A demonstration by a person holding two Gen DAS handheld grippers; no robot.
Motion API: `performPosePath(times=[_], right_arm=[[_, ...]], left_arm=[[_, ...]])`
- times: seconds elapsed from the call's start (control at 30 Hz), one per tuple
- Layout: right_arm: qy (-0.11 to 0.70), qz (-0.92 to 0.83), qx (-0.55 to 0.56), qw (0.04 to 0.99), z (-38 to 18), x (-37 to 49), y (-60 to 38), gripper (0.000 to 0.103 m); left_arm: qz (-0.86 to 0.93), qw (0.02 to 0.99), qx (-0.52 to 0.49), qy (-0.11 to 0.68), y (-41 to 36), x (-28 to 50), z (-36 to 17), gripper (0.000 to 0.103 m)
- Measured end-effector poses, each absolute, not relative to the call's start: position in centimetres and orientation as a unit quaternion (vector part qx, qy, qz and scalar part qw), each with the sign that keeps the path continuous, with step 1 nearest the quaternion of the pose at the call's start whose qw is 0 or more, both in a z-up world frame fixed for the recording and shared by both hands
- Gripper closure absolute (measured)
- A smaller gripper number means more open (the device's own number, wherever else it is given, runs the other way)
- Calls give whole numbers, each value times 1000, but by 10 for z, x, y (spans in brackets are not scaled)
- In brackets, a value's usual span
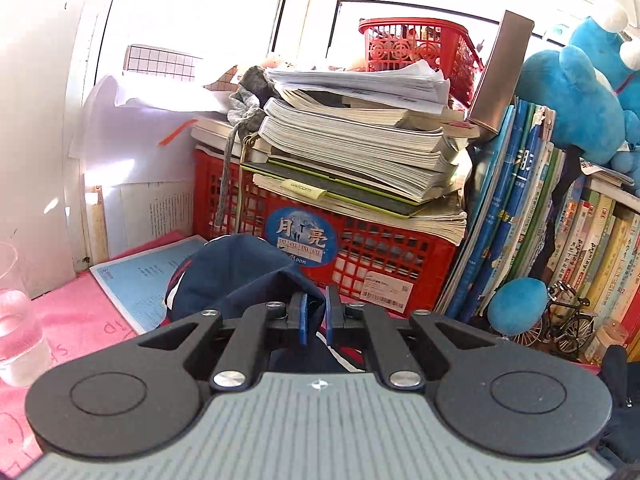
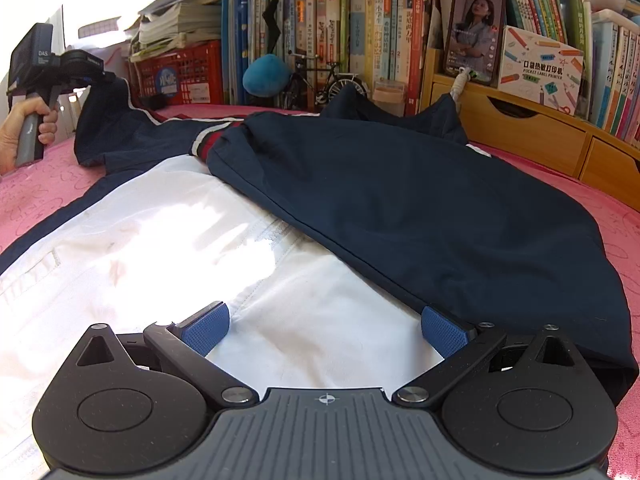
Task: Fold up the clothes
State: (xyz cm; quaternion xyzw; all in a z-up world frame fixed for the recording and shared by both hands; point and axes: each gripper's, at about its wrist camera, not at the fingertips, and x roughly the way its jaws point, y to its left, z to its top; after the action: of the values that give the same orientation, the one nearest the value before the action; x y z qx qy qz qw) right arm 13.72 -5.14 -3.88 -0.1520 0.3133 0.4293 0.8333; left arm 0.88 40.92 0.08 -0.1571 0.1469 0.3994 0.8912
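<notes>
**Sleeve pinched at left, jaws wide over white lining at right**

Navy jacket [image 2: 400, 200] spread across the pink cloth [image 2: 36, 188] on the desk, white lining [image 2: 160, 248] turned up on the near side, dark outer shell folded over it toward the right. Red and white striped trim [image 2: 204, 142] showing near the middle, where shell meets lining.

Left gripper [image 1: 316, 318] with jaws drawn nearly together on a fold of the navy sleeve [image 1: 240, 268], fabric bunched up in front of the blue pads [image 1: 303, 320] and lifted off the desk. From the right wrist view, same tool at far left, gripped by a hand [image 2: 24, 136], sleeve rising to it from the jacket body.

Right gripper [image 2: 324, 332] low over the lining, jaws wide apart, nothing between them; left pad on white fabric, right pad just beside the edge of the navy shell.

Behind the sleeve, a red crate [image 1: 360, 248] topped with stacked books [image 1: 352, 140] and a smaller red basket [image 1: 420, 48]. Upright books [image 1: 520, 200] to the right, blue plush toy [image 1: 580, 92] above them, a small model bicycle [image 1: 564, 320] beside a blue ball-shaped toy [image 1: 516, 304]. Clear water bottle [image 1: 16, 320] at the left edge. Further right on the desk, a phone [image 2: 474, 28] propped upright on a wooden drawer unit [image 2: 520, 132].
</notes>
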Motion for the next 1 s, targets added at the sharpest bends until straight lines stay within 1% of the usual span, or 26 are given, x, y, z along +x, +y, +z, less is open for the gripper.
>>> performPosePath(times=[0.1, 0.3, 0.43, 0.5, 0.57, 0.7, 0.8, 0.87, 0.9, 0.97, 1.0], right_arm=[[313, 429, -152, 834, -39, 137, -52, 0], [313, 429, -152, 834, -39, 137, -52, 0], [314, 428, -151, 834, -39, 136, -52, 0], [314, 428, -151, 834, -39, 136, -52, 0], [314, 428, -151, 834, -39, 136, -53, 0], [318, 421, -142, 837, -37, 137, -55, 0], [306, 424, -146, 840, -19, 138, -54, 0], [284, 428, -147, 845, 0, 139, -48, 0], [274, 430, -148, 848, 9, 140, -45, 0], [256, 437, -155, 848, 27, 147, -27, 0], [244, 440, -166, 848, 33, 149, -13, 1]], left_arm=[[398, 890, -148, 164, 406, 8, -6, 94], [327, 926, -101, 158, 366, 16, 3, 94], [207, 965, -43, 157, 297, 30, 13, 94], [141, 974, -16, 179, 261, 40, 12, 94], [76, 974, -4, 212, 229, 50, 2, 91], [15, 961, -9, 277, 196, 68, -32, 88], [0, 943, -56, 328, 199, 74, -59, 86], [1, 940, -86, 330, 208, 65, -62, 86], [-4, 942, -97, 320, 212, 55, -57, 84], [-2, 951, -101, 293, 221, 33, -45, 71], [8, 957, -93, 275, 226, 21, -38, 68]])
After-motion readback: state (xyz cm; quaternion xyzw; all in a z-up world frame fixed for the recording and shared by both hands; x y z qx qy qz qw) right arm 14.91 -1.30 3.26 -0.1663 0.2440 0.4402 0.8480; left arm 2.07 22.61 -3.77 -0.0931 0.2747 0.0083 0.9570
